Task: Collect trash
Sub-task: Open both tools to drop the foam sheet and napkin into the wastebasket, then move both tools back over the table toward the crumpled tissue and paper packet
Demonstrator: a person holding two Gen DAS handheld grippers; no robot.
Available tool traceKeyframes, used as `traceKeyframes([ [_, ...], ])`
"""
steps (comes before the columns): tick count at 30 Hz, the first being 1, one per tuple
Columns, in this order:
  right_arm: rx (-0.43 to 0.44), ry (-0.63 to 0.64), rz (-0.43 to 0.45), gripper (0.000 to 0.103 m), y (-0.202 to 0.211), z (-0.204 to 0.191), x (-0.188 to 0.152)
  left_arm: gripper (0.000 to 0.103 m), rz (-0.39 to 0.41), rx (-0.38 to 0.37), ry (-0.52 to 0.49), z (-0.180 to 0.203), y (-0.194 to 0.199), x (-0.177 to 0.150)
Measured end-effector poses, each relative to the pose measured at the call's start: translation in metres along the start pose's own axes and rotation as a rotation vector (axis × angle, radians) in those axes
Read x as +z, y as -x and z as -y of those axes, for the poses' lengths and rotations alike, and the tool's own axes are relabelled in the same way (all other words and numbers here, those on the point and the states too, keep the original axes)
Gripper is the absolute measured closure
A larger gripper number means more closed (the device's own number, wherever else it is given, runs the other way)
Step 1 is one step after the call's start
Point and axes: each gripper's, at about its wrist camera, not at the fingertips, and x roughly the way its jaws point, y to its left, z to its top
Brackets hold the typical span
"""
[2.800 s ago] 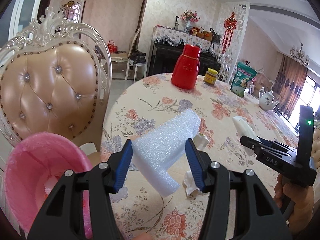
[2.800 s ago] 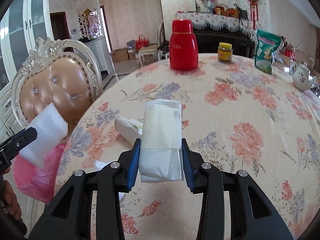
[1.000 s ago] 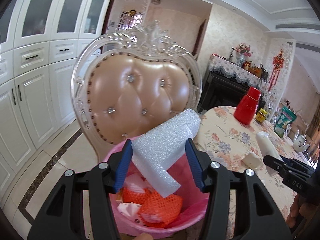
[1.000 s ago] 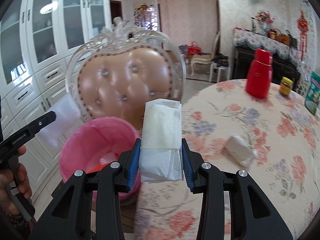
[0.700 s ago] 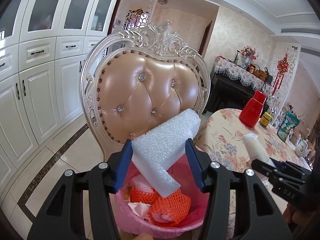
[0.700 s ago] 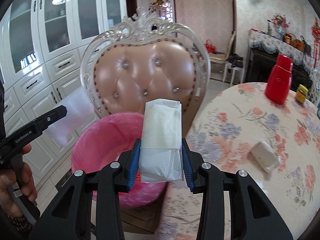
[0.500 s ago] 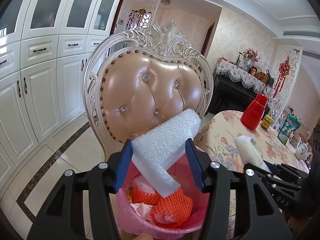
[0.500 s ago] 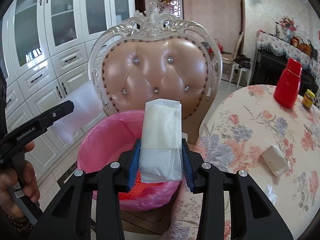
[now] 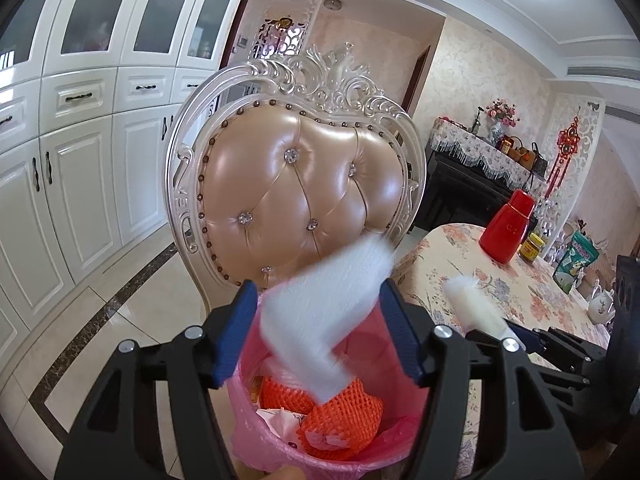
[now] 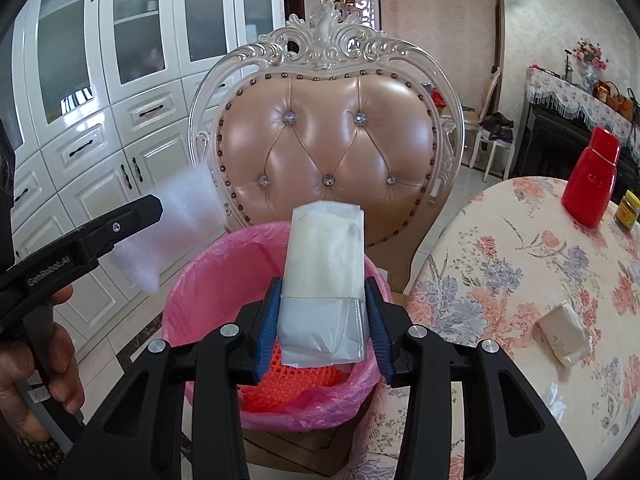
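My left gripper (image 9: 318, 330) is open above the pink-lined trash bin (image 9: 256, 436); the white foam piece (image 9: 324, 312) is blurred between the spread fingers, dropping toward the bin. The foam also shows in the right wrist view (image 10: 168, 224), beside the left gripper's finger. My right gripper (image 10: 322, 320) is shut on a white paper packet (image 10: 326, 264) and holds it over the bin (image 10: 212, 280). Orange foam netting (image 9: 340, 408) and paper scraps lie inside the bin. A white wrapped packet (image 10: 566, 334) lies on the floral table (image 10: 520, 264).
An ornate chair (image 10: 326, 136) with a tufted peach back stands right behind the bin. White cabinets (image 9: 60, 168) line the left wall. A red thermos (image 10: 592, 184), a jar (image 10: 628, 210) and a green bag (image 9: 576, 264) stand on the table's far side.
My left gripper's jaws have spread and let go of the foam piece, which now blurs downward toward the bin. Both grippers have moved slightly closer over the bin.
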Motion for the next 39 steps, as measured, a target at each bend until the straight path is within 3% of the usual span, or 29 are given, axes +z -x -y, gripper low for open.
traceKeyframes([
  [3,-0.001,0.007,-0.007,0.055,-0.002,0.001,-0.002,0.041,-0.003,0.001,-0.003,0.001,0.0,-0.001],
  [20,-0.057,-0.059,0.005,0.05,0.019,0.04,-0.017,0.04,-0.022,-0.026,-0.045,0.028,-0.007,-0.007],
  [39,-0.194,-0.173,0.021,0.045,0.065,0.136,-0.057,0.04,-0.067,-0.118,-0.153,0.11,-0.018,-0.028],
])
